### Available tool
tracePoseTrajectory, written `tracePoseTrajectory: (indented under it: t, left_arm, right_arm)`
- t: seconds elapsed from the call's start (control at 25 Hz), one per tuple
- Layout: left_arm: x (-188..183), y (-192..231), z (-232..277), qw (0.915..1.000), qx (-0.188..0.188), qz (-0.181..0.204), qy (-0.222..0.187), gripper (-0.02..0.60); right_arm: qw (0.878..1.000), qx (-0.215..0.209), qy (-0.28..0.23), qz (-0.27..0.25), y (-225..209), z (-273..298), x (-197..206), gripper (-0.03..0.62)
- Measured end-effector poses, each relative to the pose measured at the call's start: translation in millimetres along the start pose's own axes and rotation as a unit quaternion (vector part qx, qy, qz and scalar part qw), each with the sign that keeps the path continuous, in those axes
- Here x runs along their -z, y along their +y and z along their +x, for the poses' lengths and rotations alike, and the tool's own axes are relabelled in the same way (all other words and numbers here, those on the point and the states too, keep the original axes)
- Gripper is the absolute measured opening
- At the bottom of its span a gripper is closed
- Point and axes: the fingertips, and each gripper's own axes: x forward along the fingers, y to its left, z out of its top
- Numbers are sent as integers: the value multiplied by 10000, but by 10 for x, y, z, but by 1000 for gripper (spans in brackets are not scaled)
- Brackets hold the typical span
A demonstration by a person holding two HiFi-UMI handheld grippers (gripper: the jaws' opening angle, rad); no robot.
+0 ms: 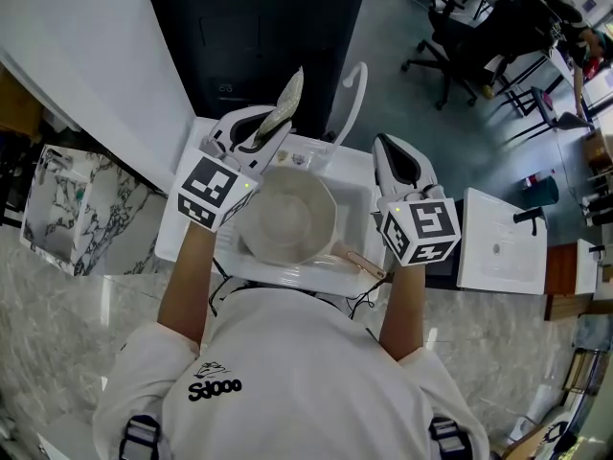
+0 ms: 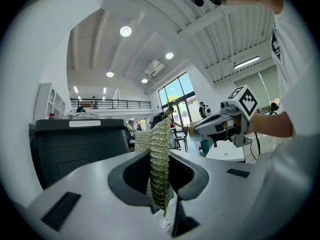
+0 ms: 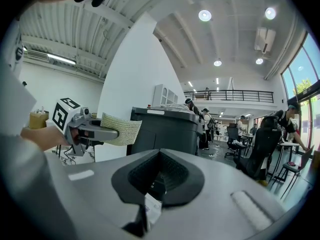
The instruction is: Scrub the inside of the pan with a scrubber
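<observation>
Scrubber (image 1: 287,96), one only, is standing pinched in left hand-held gripper (image 1: 261,130) near one cream pan (image 1: 287,220) lying in white sink (image 1: 177,242), while right hand-held gripper (image 1: 388,147) is hovering pressed together, empty; shirt (image 1: 287,372) is showing roughly "Sdooo".
</observation>
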Motion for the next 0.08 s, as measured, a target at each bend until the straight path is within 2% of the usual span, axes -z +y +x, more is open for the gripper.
tracePoseTrajectory:
  t: [0.08]
  left_arm:
    - [-13,-19,8,10000,10,13,-2,64]
  right_arm:
    - [10000,0,8,4,-4,-6,8,9]
